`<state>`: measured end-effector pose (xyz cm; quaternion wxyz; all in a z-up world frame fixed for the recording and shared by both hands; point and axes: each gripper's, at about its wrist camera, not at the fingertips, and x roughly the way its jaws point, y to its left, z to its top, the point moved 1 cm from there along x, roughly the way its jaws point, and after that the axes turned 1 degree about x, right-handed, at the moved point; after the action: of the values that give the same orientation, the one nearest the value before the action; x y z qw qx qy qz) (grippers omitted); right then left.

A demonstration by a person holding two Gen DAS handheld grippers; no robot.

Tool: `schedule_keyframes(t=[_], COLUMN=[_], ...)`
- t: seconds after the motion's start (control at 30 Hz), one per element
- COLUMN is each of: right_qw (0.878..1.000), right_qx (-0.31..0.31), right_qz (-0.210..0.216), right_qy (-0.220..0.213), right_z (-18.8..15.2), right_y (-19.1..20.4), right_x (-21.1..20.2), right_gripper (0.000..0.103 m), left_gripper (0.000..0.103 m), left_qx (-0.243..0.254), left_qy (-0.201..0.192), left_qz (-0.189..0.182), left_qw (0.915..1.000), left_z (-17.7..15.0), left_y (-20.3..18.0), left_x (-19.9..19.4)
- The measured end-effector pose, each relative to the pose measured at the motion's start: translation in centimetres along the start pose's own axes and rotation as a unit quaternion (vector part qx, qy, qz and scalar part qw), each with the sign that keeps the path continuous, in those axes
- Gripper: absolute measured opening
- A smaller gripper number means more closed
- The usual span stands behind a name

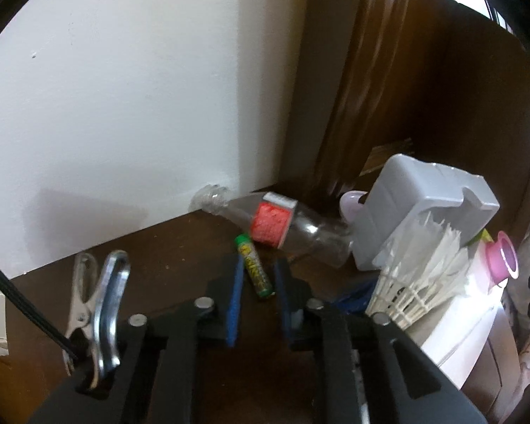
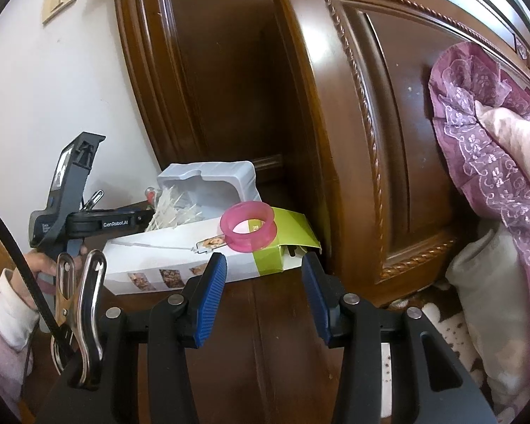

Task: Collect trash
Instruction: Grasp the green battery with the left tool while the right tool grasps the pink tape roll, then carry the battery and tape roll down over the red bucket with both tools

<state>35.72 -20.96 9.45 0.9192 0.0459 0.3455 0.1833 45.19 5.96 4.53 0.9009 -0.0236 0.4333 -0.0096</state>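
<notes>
Trash lies on the dark wooden tabletop [image 1: 180, 247] in the corner by the white wall. The left gripper [image 1: 259, 263] is clenched on the small green tube [image 1: 256, 270]. The tube's long axis runs almost straight away from the camera, leaning a little left at its far cap, so it lies nearly along the fingers rather than across them. I cannot tell whether it is clear of the wood. Just beyond it a clear plastic bottle [image 1: 300, 228] with a red label lies on its side, neck toward the wall, crosswise to the left gripper. The right gripper [image 2: 263, 282] stands released and empty, aimed at the white-and-green carton [image 2: 180, 265], which is nearer to this hand.
</notes>
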Motion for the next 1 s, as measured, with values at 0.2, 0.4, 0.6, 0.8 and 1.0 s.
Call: schedule_keyframes(t=[0.2, 0.4, 0.6, 0.8, 1.0], right_qw=[1.000, 0.999, 0.999, 0.999, 1.000], right_qx=[-0.009, -0.028, -0.035, -0.032, -0.018], right_qz=[-0.001, -0.011, -0.012, -0.013, -0.004], right_qy=[0.005, 0.013, 0.024, 0.017, -0.005], right_z=[0.9, 1.9, 2.0, 2.1, 1.9], right_y=[0.4, 1.2, 1.9, 2.6, 3.3], right_x=[1.0, 2.7, 4.8, 4.9, 2.7], right_gripper=[0.047, 0.053, 0.053, 0.044, 0.044], left_gripper=[0.010, 0.010, 0.010, 0.010, 0.010], left_qx=[-0.024, -0.039, -0.020, -0.010, -0.010], left_qy=[0.004, 0.010, -0.009, -0.018, -0.035], left_qz=[-0.028, -0.047, -0.049, -0.062, -0.063], left_qw=[0.9993, 0.9981, 0.9986, 0.9978, 0.9974], left_z=[0.1, -1.2, -1.1, -2.0, -2.8], left_y=[1.0, 3.9, 2.3, 2.1, 2.3], left_x=[-0.1, 0.5, -1.1, -2.9, -4.5])
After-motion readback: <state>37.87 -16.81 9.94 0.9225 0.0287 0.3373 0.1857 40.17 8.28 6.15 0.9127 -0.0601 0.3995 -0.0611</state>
